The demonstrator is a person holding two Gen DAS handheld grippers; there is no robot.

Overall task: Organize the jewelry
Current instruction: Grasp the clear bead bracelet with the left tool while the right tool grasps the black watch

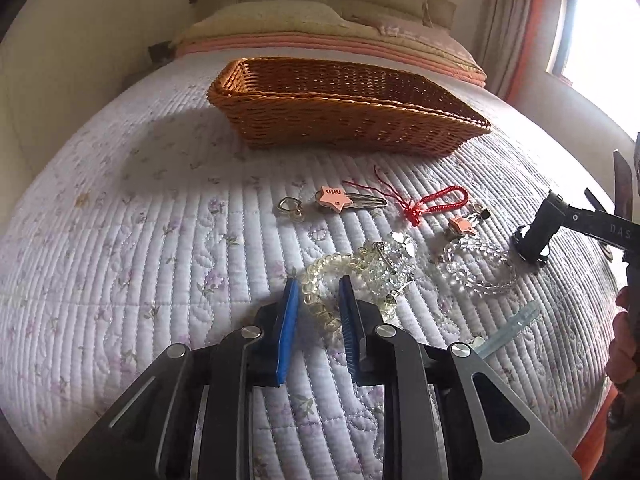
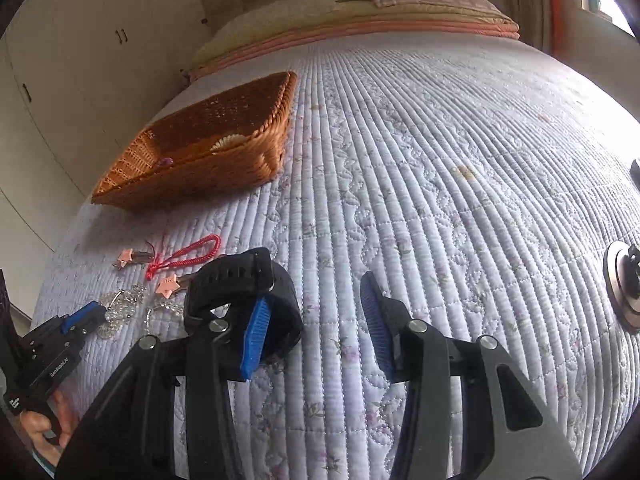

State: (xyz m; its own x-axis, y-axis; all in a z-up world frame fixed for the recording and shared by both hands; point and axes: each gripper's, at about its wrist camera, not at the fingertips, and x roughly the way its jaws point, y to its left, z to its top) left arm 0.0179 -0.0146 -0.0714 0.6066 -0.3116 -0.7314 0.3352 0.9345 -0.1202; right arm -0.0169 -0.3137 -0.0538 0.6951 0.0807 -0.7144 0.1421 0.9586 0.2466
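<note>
My left gripper [image 1: 318,282] is low over the quilt, and its blue pads stand against both sides of a pale yellow bead bracelet [image 1: 320,264] that lies on the bed. A black watch strap [image 2: 236,276] stands on edge as a loop to the right of the jewelry. My right gripper [image 2: 314,290] is open at it. Its left pad sits inside the loop's outline, while the right pad is well clear of the strap. A brown wicker basket [image 1: 348,120] sits farther up the bed, holding a white piece and a small purple piece.
Pink star keyrings [image 1: 330,198], a heart clasp [image 1: 289,206], a red knotted cord [image 1: 436,200], a crystal cluster [image 1: 394,264] and a clear bead bracelet [image 1: 476,280] lie between the gripper and the basket. A round metal piece [image 2: 622,288] lies at the far right. Folded bedding [image 1: 332,40] is stacked behind the basket.
</note>
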